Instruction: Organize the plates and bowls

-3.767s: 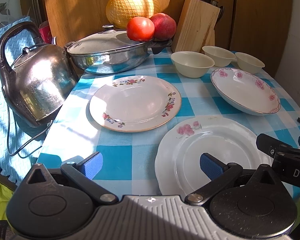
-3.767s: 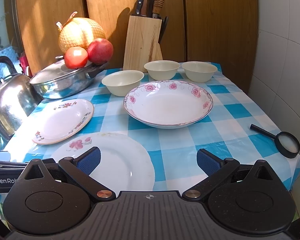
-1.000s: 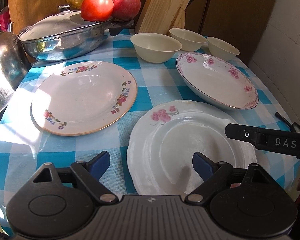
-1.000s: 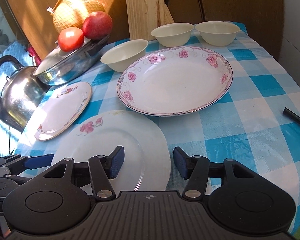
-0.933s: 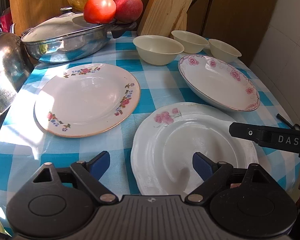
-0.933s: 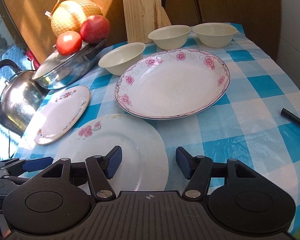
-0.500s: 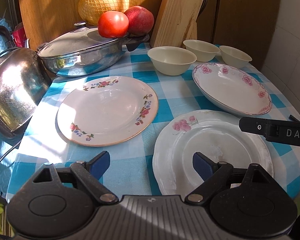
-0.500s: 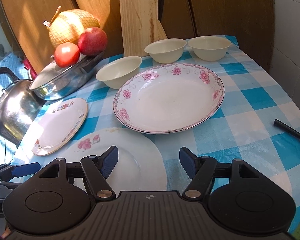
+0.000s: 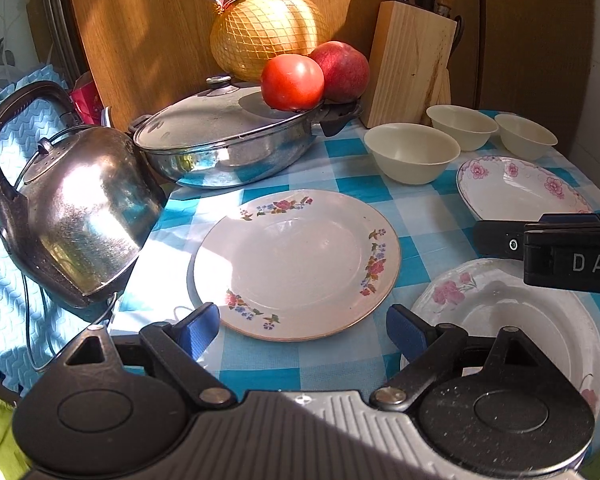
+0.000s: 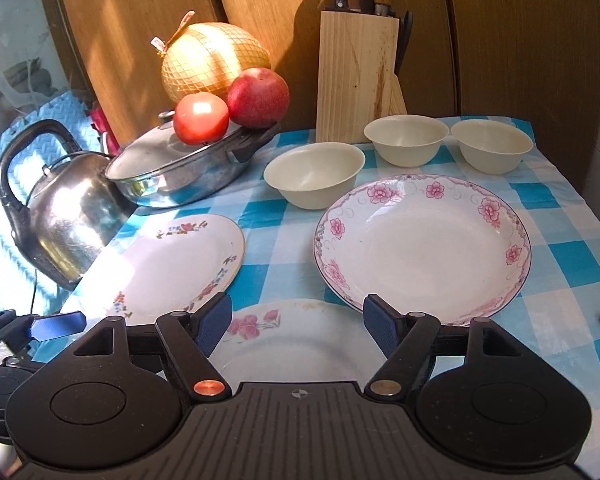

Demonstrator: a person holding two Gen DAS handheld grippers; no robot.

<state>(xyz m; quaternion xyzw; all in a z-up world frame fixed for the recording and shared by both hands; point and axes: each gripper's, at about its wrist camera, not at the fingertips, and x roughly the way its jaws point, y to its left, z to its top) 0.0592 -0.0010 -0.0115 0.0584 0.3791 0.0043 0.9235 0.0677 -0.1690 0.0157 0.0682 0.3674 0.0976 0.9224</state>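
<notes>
Three plates and three bowls sit loose on the checked worktop (image 10: 556, 248), nothing stacked yet. Nearest the person is the scalloped plate w/ pink flower (image 10: 296, 340), right under the right gripper (image 10: 298, 322). Left of it lies the gold-rimmed floral plate (image 9: 296, 264), just ahead of the left gripper (image 9: 302, 330). The deep pink-rimmed plate (image 10: 422, 246) is farther back on the right, close beside the scalloped one; rims may touch, can't tell. Behind it, the big cream bowl (image 10: 314, 180), then two smaller cream bowls (image 10: 406, 140) and (image 10: 492, 146) side by side near the knife block (image 10: 356, 76).

Left fingers stand wide apart, holding nothing. Right fingers have just been opening, also w/ nothing between them; they hover above the scalloped plate's far edge, not pinching it.

Looks like the approach step: both tools hang above the near plates, no grab made. Next move prob. calls for one gripper to drop low and get a finger under a plate rim, fiddly since the plates lie flat on the cloth. Sensible order, I'd guess: smaller plates onto the deep one, then nest the bowls into the big bowl. Watch the kettle (image 9: 76, 216) and lidded pan (image 9: 232, 144) w/ the tomato (image 9: 292, 82) and apple (image 9: 340, 70) perched on it, crowding the left side. A glazed rim could slip from the fingers, so a firm, centred pinch is needed.
</notes>
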